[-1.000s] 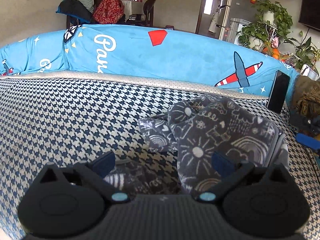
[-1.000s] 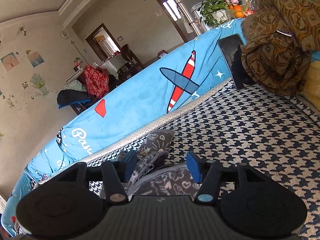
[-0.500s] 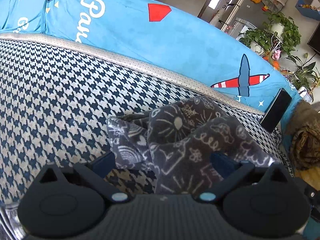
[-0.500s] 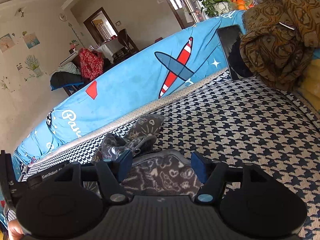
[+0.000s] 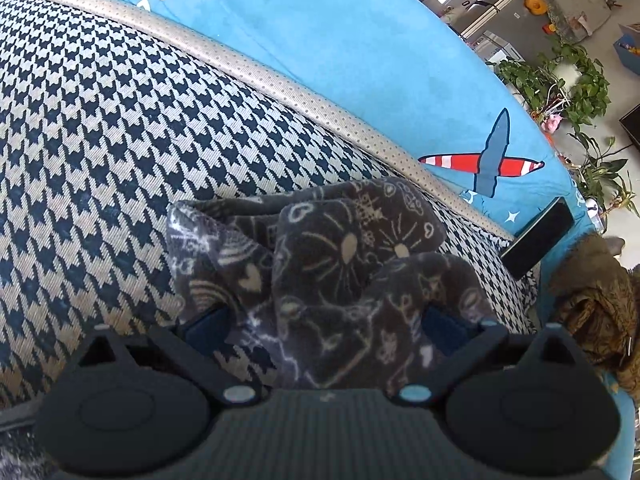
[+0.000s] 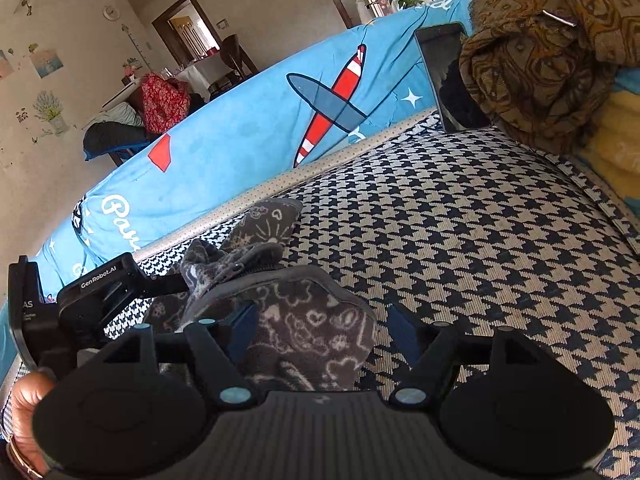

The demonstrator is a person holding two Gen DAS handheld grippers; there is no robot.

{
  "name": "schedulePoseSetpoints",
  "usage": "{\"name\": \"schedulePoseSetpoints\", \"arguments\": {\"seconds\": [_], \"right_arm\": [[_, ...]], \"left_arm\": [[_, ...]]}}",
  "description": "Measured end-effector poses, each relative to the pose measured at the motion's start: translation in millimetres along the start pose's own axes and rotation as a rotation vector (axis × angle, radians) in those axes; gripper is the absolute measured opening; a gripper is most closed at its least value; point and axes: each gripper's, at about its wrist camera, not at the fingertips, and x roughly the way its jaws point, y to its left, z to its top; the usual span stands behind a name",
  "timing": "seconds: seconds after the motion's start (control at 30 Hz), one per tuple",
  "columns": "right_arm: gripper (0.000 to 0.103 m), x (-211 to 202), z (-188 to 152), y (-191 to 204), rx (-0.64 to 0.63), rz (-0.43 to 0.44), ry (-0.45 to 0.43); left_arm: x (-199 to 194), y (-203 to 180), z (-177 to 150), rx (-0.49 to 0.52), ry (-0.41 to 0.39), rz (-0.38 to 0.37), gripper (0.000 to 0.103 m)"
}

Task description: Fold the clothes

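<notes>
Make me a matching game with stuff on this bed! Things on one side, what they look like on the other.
Things:
1. blanket
2. mat
3. garment
4. scarf

Looks:
A. brown swirly pattern
B. dark grey with pale doodles
C. blue with a red striped plane
D. navy and cream zigzag checks

Pairs: 1-C, 2-D, 3-B, 4-A
</notes>
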Motion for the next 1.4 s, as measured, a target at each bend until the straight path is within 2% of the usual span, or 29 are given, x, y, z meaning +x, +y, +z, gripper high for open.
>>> {"name": "schedulePoseSetpoints", "arguments": {"seconds": [0.1,0.17,0.33,0.4,0.53,0.63,0.67,0.7,0.77,0.83,0.87,0.97,1.03,1.1,1.17,1.27,1.33,1.4], "right_arm": [[0.071,3,-2,3,-0.007,-0.003,0.01],[0.071,4,-3,5,-0.016,-0.003,0.015],[0.071,8,-7,9,-0.037,-0.018,0.035],[0.071,9,-7,7,-0.037,-0.031,0.041],[0.071,8,-6,0,-0.007,-0.053,0.04],[0.071,8,-5,-4,0.014,-0.058,0.042],[0.071,8,-5,-4,0.016,-0.058,0.043],[0.071,8,-5,-3,0.014,-0.056,0.044],[0.071,9,-5,-1,0.011,-0.052,0.047],[0.071,10,-7,2,0.006,-0.043,0.054],[0.071,12,-7,3,0.007,-0.036,0.059],[0.071,17,-9,5,0.032,0.001,0.08],[0.072,23,-10,4,0.081,0.025,0.102],[0.072,28,-11,2,0.132,0.043,0.117],[0.073,33,-12,2,0.167,0.054,0.137],[0.075,42,-16,5,0.208,0.064,0.166],[0.075,45,-18,9,0.218,0.069,0.174],[0.075,47,-19,13,0.22,0.066,0.172]], "left_arm": [[-3,-8,-2,0.046,-0.028,0.027,0.082],[-5,-11,-3,0.077,-0.041,0.042,0.057],[-13,-11,-6,0.089,-0.07,0.065,0.036],[-20,-8,-6,0.077,-0.1,0.088,0.034],[-38,-15,-9,0.156,-0.218,0.203,0.033],[-56,-11,-9,0.163,-0.298,0.263,0.033],[-62,-9,-9,0.16,-0.329,0.287,0.029],[-69,-10,-8,0.176,-0.384,0.341,0.023],[-84,-12,-4,0.227,-0.505,0.465,0.021],[-96,-4,4,0.213,-0.553,0.496,0.021],[-101,2,9,0.194,-0.556,0.497,0.021],[-106,23,20,0.139,-0.485,0.463,0.021],[-108,36,23,0.109,-0.43,0.399,0.021],[-107,48,23,0.08,-0.367,0.311,0.029],[-102,56,21,0.045,-0.301,0.233,0.043],[-92,65,16,-0.038,-0.223,0.12,0.052],[-85,64,14,-0.051,-0.189,0.075,0.061],[-79,59,10,-0.052,-0.172,0.063,0.068]]}}
